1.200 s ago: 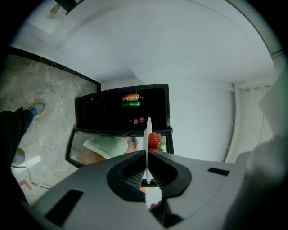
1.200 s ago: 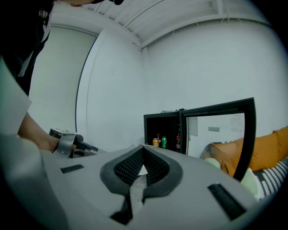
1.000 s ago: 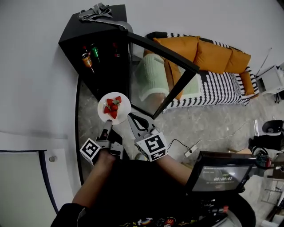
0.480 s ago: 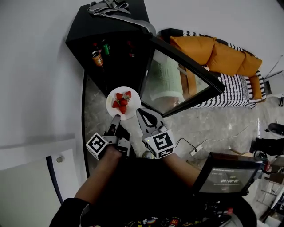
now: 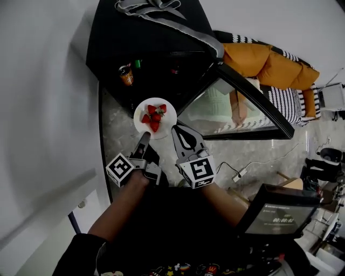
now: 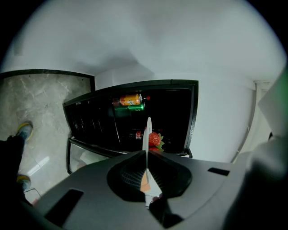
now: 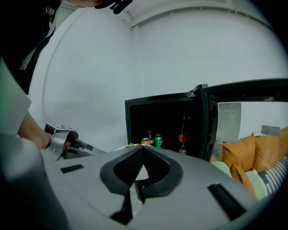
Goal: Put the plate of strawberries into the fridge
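A white plate (image 5: 154, 126) with several red strawberries (image 5: 153, 117) hangs just in front of the open black fridge (image 5: 145, 48). My left gripper (image 5: 144, 137) is shut on the plate's near rim. In the left gripper view the plate (image 6: 147, 134) stands edge-on between the jaws, with a strawberry (image 6: 155, 139) beside it and the fridge interior (image 6: 171, 112) behind. My right gripper (image 5: 178, 131) is shut on nothing, just right of the plate. In the right gripper view its jaws (image 7: 143, 149) meet, pointing at the fridge (image 7: 164, 121).
The glass fridge door (image 5: 242, 110) swings open to the right. An orange can (image 6: 130, 99), a green can (image 6: 133, 107) and bottles (image 7: 182, 134) sit inside. A grey cloth (image 5: 161, 13) lies on top. A sofa with orange cushions (image 5: 269, 67) stands behind the door.
Both grippers and the plate have moved forward toward the fridge opening. The fridge now fills more of the head view. The left grip on the plate is unchanged.
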The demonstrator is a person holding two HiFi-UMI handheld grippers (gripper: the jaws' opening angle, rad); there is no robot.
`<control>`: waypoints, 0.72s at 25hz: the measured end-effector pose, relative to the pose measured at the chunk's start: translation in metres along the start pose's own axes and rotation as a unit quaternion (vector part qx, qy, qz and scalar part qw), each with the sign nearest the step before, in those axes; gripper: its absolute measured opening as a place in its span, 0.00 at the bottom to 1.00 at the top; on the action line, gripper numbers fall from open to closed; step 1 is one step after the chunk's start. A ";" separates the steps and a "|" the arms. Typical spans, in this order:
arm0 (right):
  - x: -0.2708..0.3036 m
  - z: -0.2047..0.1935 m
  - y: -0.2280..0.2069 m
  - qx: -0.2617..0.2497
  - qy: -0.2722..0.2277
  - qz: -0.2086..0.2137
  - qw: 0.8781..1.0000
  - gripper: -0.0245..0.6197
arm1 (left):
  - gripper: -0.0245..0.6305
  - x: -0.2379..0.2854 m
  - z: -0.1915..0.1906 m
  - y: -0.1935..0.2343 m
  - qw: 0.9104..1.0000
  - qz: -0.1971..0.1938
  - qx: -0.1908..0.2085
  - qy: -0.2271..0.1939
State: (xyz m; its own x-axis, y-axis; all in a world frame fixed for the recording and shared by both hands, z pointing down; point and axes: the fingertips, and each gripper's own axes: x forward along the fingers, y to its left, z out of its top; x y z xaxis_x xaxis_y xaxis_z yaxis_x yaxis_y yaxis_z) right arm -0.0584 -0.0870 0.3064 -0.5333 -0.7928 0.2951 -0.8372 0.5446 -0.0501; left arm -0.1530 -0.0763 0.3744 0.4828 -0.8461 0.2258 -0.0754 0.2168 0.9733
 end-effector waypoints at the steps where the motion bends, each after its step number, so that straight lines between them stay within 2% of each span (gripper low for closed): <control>1: 0.010 0.002 0.000 0.000 0.002 -0.001 1.000 0.05 | 0.06 0.006 0.009 0.000 1.000 0.001 0.002 0.005; 6: 0.040 0.019 -0.009 0.014 0.016 -0.003 1.000 0.05 | 0.06 0.036 0.028 -0.012 0.999 0.017 0.011 0.024; 9: 0.049 0.014 -0.010 0.011 0.011 -0.002 1.000 0.05 | 0.06 0.048 0.029 -0.008 1.000 0.004 0.002 0.024; 18: 0.059 -0.022 -0.025 0.012 0.001 0.018 1.000 0.05 | 0.06 0.062 0.019 0.035 1.000 -0.015 -0.011 -0.023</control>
State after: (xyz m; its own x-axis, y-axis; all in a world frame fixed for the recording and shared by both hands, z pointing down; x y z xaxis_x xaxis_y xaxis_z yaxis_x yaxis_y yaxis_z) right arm -0.0665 -0.1414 0.3465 -0.5621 -0.7726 0.2952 -0.8206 0.5656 -0.0825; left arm -0.1425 -0.1306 0.4233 0.4440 -0.8736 0.1992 -0.0419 0.2019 0.9785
